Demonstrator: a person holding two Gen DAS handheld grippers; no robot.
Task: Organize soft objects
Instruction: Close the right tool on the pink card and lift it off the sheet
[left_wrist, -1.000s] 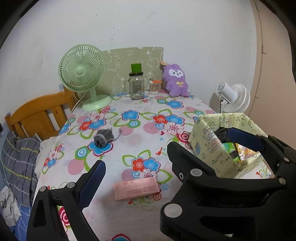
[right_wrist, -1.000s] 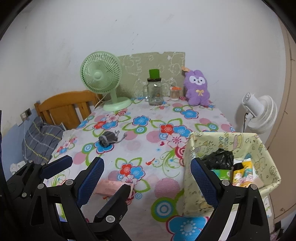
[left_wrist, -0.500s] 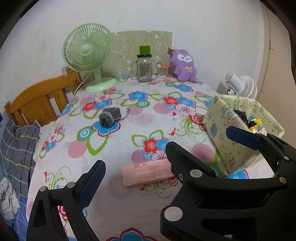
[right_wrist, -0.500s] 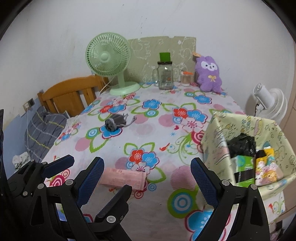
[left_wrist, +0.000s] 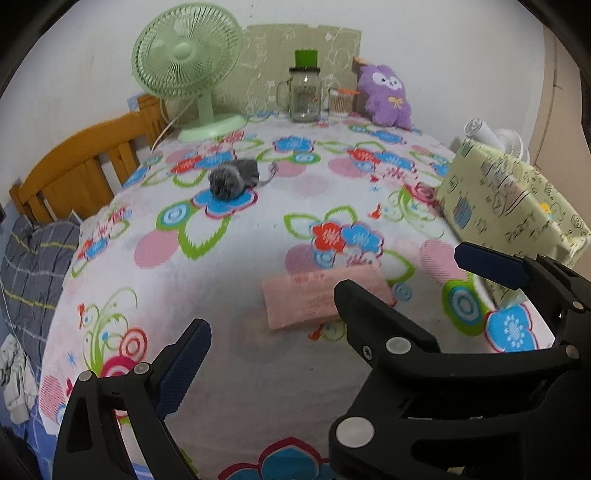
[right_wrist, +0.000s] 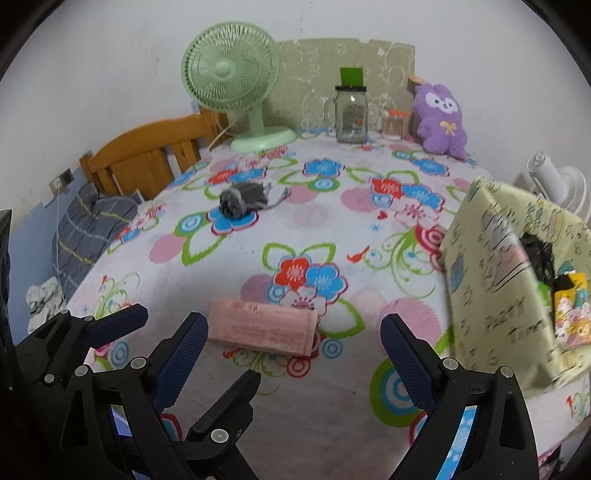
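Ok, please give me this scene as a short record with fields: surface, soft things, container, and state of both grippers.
surface: floral tablecloth
soft things: pink pack near the grippers; grey sock bundle mid-table; purple plush at the wall
container: yellow fabric bin on the right, already holding items
left gripper: open, empty
right gripper: open, empty

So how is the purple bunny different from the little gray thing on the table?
The purple bunny sits upright at the back by the wall; the gray bundle lies flat, nearer the middle of the table. The bunny is bright with a white face and yellow bow; the bundle is plain and looks smaller. Both look soft, and neither gripper touches them.
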